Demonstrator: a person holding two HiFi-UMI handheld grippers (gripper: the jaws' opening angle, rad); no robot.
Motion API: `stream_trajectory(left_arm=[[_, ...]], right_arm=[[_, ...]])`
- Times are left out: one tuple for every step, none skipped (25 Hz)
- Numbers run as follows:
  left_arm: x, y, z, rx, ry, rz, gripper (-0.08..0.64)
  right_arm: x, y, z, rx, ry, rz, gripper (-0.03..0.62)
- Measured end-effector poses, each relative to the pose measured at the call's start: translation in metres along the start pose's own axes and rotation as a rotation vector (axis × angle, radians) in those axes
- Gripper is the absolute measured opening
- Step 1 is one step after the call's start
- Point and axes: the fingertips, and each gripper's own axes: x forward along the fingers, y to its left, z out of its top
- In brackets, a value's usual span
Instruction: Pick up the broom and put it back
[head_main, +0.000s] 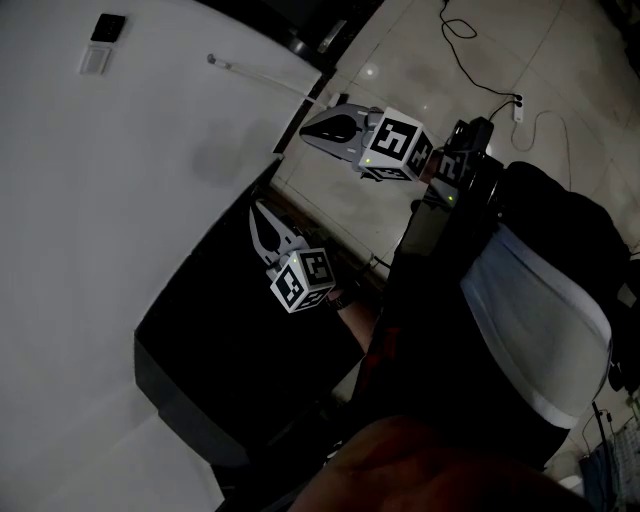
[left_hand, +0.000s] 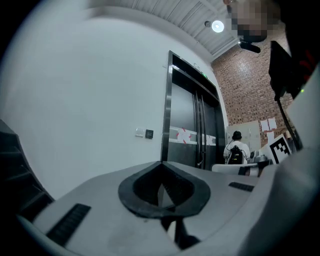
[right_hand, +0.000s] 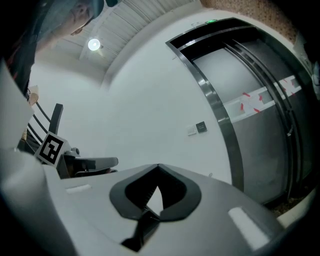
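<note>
No broom shows clearly in any view; a thin pale rod (head_main: 262, 76) runs along the white wall (head_main: 110, 200), and I cannot tell what it is. My left gripper (head_main: 256, 209) hangs over a dark box (head_main: 215, 350) with its jaws shut and nothing between them. My right gripper (head_main: 306, 130) is further off, by the wall's corner above the tiled floor, shut and also holding nothing. In the left gripper view the left gripper (left_hand: 161, 164) points level at the wall beside lift doors (left_hand: 192, 127). The right gripper (right_hand: 159, 167) in its own view faces the same wall.
Two wall switches (head_main: 100, 42) sit on the wall. A cable (head_main: 480, 70) trails over the floor tiles (head_main: 400, 60). A person with a backpack (left_hand: 235, 151) stands far off past the lift doors. The holder's dark and white clothing (head_main: 520, 330) fills the lower right.
</note>
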Motion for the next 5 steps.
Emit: stream_trajectory(left_arm=[[-0.0014,-0.0001,-0.0009,-0.002,0.000,0.001,0.005],[-0.0023,-0.0001,-0.0017,-0.004,0.000,0.002,0.005],[-0.0030,0.0000,-0.0024,-0.005,0.000,0.004,0.005],[-0.0037,0.0001,-0.0031,-0.007,0.000,0.005,0.005],[-0.0042,0.0003,-0.0037,-0.007,0.000,0.006,0.005]], right_arm=[[-0.0006,0.0006,-0.0018,0.008,0.006,0.002,0.000],[-0.0010,0.0007,-0.0035,0.015,0.011,0.003,0.000],[-0.0013,0.0005,-0.0050,0.021,0.016,0.002,0.000],[-0.0015,0.0003,-0.0063,0.025,0.021,0.001,0.000],[-0.0016,0.0000,-0.0075,0.028,0.025,0.000,0.000]])
